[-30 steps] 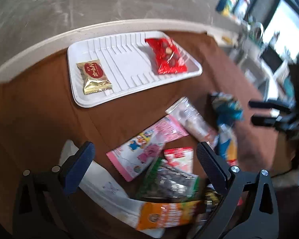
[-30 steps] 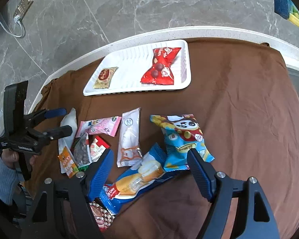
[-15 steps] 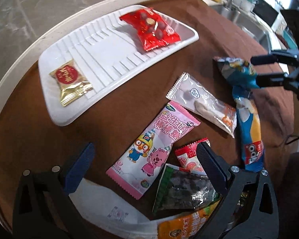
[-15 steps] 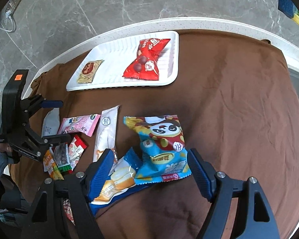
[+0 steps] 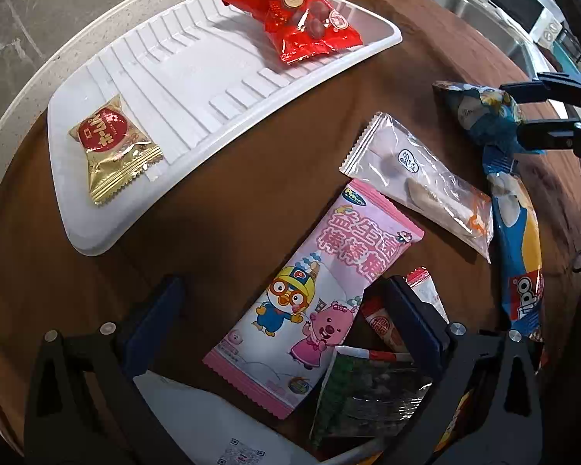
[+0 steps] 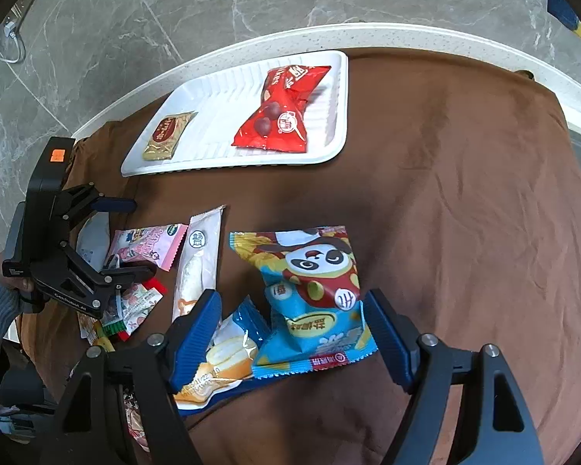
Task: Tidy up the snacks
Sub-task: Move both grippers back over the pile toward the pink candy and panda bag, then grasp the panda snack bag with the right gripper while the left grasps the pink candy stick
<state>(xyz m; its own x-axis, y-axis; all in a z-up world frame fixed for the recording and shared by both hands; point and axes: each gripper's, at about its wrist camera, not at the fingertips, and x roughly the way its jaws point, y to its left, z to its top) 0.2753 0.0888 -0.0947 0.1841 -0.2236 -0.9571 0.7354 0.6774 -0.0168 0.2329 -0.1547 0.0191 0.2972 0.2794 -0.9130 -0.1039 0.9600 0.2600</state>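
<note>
A white ribbed tray [image 5: 97, 244] [image 6: 232, 164] holds a red chocolate-ball bag [image 5: 302, 27] [image 6: 282, 112] and a gold-and-red packet [image 5: 112, 147] [image 6: 166, 135]. My left gripper [image 5: 286, 321] [image 6: 129, 238] is open and points down over a pink cartoon packet [image 5: 317, 298] [image 6: 147, 242], which lies between its fingers. My right gripper [image 6: 292, 333] [image 5: 523, 112] is open and straddles a blue panda bag [image 6: 313, 290] [image 5: 480, 116] without pressing on it.
On the brown cloth [image 6: 464, 213] lie a clear white packet [image 5: 418, 182] [image 6: 199, 259], a long blue cake packet [image 6: 220, 356] [image 5: 519, 240], a dark green packet [image 5: 368, 391] and a white pouch [image 5: 213, 426]. The table's pale rim [image 6: 368, 35] curves behind the tray.
My left gripper has come down and rolled, so the pink packet now fills the space between its fingers. My right gripper has sunk closer over the blue panda bag.
</note>
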